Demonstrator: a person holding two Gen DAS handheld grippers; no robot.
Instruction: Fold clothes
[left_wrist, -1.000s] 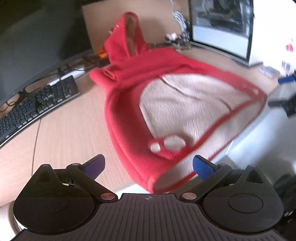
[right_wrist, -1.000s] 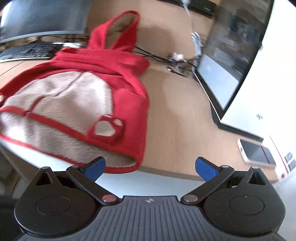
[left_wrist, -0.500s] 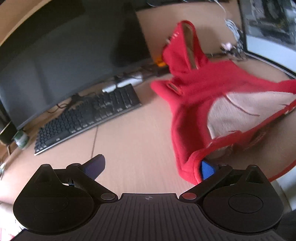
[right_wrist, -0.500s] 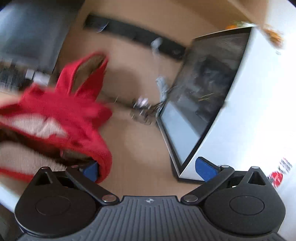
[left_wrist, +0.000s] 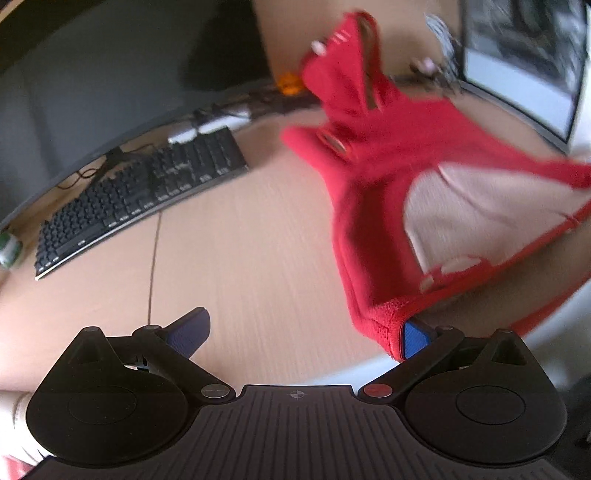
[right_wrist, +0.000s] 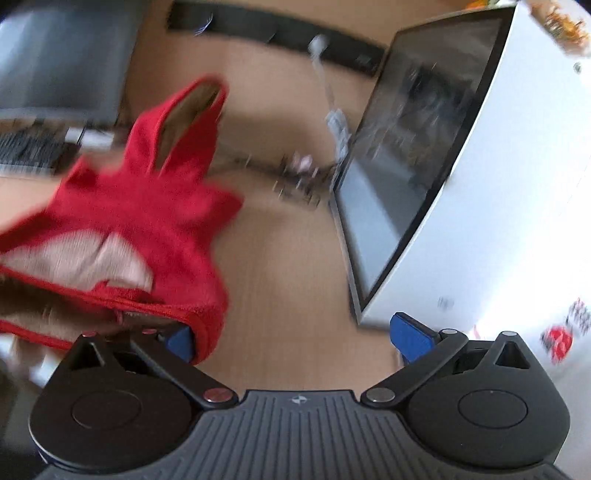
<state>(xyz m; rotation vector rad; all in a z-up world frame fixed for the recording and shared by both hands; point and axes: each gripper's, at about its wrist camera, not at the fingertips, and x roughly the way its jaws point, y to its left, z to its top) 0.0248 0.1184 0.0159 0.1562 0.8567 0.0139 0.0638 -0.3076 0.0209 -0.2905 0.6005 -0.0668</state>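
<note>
Left wrist view: the red fleece hooded garment with cream lining (left_wrist: 369, 192) lies on the wooden table (left_wrist: 240, 258), hem corners against one blue pad each. Both sets of fingers (left_wrist: 190, 330) (right_wrist: 410, 334) are spread wide, gripping nothing. Judged step: taking the hem; next, clench, then fold toward the hood.

bare desk (left_wrist: 251, 236) centre — free | keyboard (left_wrist: 140, 199) left-rear blocks | PC case (right_wrist: 461, 166) right blocks

A light wood desk (left_wrist: 240, 258) carries a black keyboard (left_wrist: 140, 203) before a dark monitor (left_wrist: 92, 92), a red hoodie (left_wrist: 388, 147) with its hem raised, tangled cables (right_wrist: 299, 177) and a white case (right_wrist: 498, 184)
</note>
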